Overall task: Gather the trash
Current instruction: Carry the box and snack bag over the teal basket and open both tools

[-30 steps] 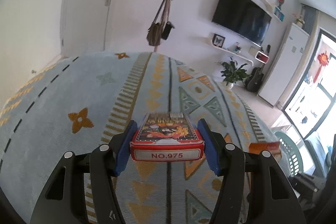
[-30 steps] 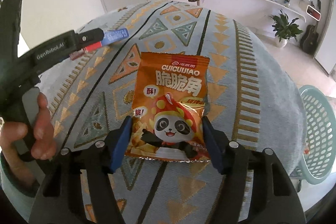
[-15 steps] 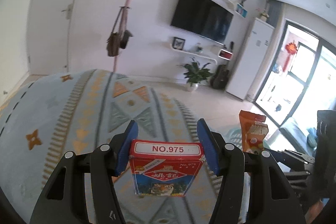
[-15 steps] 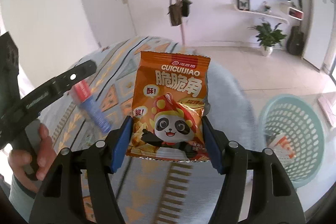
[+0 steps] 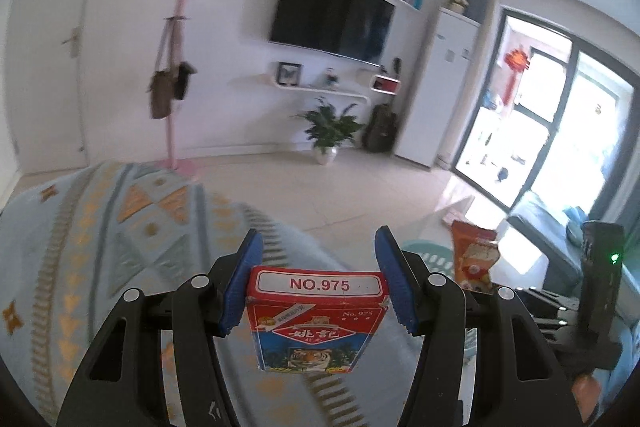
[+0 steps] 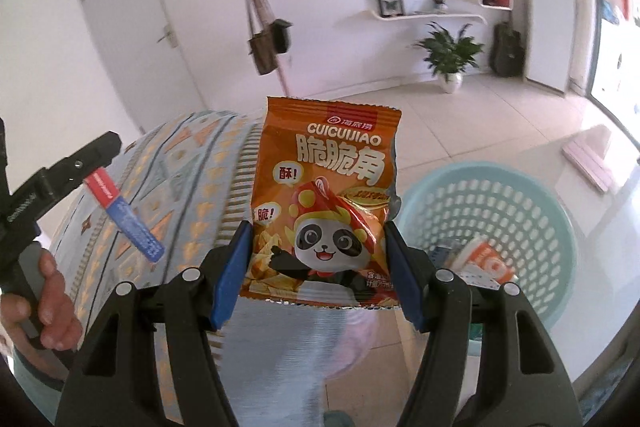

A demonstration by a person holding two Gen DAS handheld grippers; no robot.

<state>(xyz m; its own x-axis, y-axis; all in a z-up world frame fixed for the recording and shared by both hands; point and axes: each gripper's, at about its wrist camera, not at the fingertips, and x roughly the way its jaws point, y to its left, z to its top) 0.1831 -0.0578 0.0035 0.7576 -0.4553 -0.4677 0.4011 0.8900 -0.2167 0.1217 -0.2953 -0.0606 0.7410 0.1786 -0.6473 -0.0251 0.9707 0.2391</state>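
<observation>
The relation that matters is where the basket (image 6: 492,243) lies from each load. In the right wrist view the pale green perforated basket stands on the floor just to the right of, and below, the right tongs (image 6: 318,259), so that hand is the nearer one. Its blue pads are closed on the lower sides of an orange snack packet (image 6: 326,203), which stands upright, long axis running up away from the tongs.

The left tongs (image 5: 318,283) are clamped on the sides of a red-and-blue playing-card box (image 5: 316,319) marked NO.975, held clear above the patterned worktop (image 5: 100,247) with its long axis hanging downward. From this hand the basket's rim shows only as a sliver behind the right pad, so the left load probably has farther to travel sideways.

Count: two tongs, each holding one item; one basket, already holding at least two pieces of litter, too small to name.
</observation>
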